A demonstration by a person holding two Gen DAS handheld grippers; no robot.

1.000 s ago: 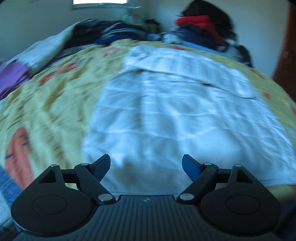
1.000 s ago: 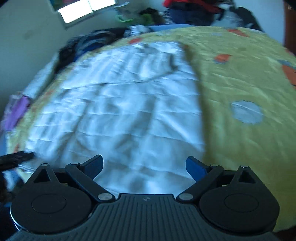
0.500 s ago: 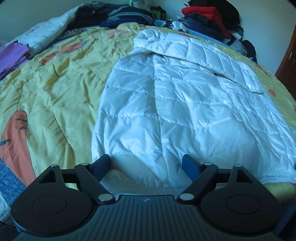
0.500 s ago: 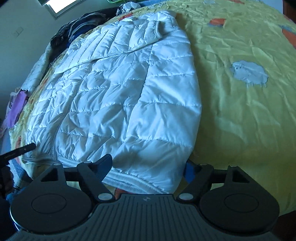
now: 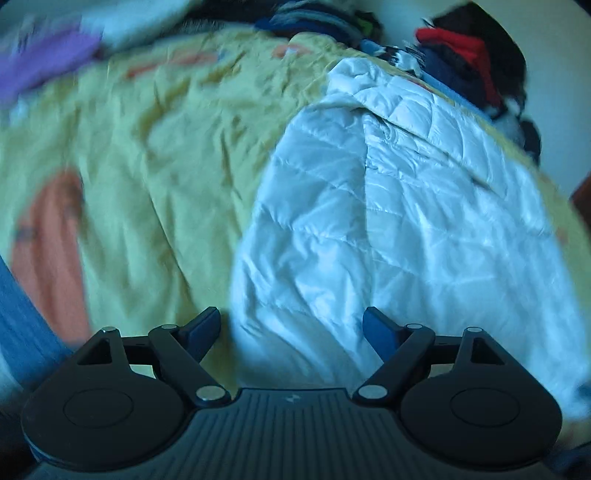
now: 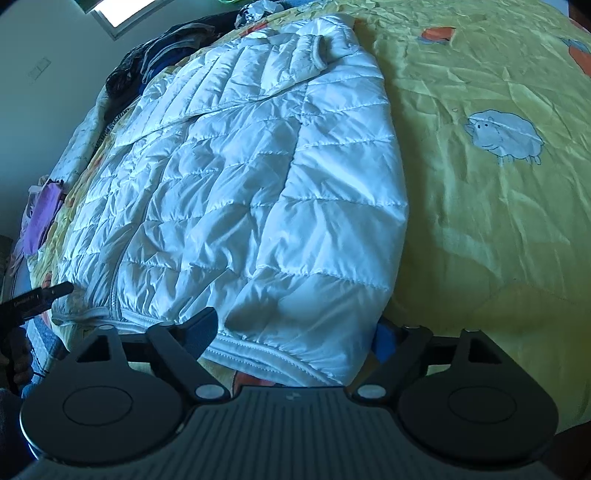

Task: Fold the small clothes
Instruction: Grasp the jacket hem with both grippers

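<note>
A white quilted puffer jacket [image 5: 388, 229] lies flat on a yellow bedspread [image 5: 147, 155], one sleeve folded across its upper part. It also shows in the right wrist view [image 6: 251, 192]. My left gripper [image 5: 291, 328] is open, its fingers on either side of the jacket's near left hem corner. My right gripper [image 6: 295, 332] is open, its fingers on either side of the near right hem corner; the right fingertip [image 6: 382, 338] is partly hidden behind the fabric. The left gripper's tip [image 6: 40, 299] shows at the left edge of the right wrist view.
Piles of clothes lie along the bed's far edge: red and dark items [image 5: 465, 55], purple fabric [image 5: 44, 62]. The bedspread [image 6: 480, 221] carries a sheep print [image 6: 506, 134] and orange patches [image 5: 48, 251]. A window [image 6: 118, 11] is in the far wall.
Both grippers have dropped lower and closer to the jacket's near hem. The left view has swung left and is blurred. Both grippers stay open.
</note>
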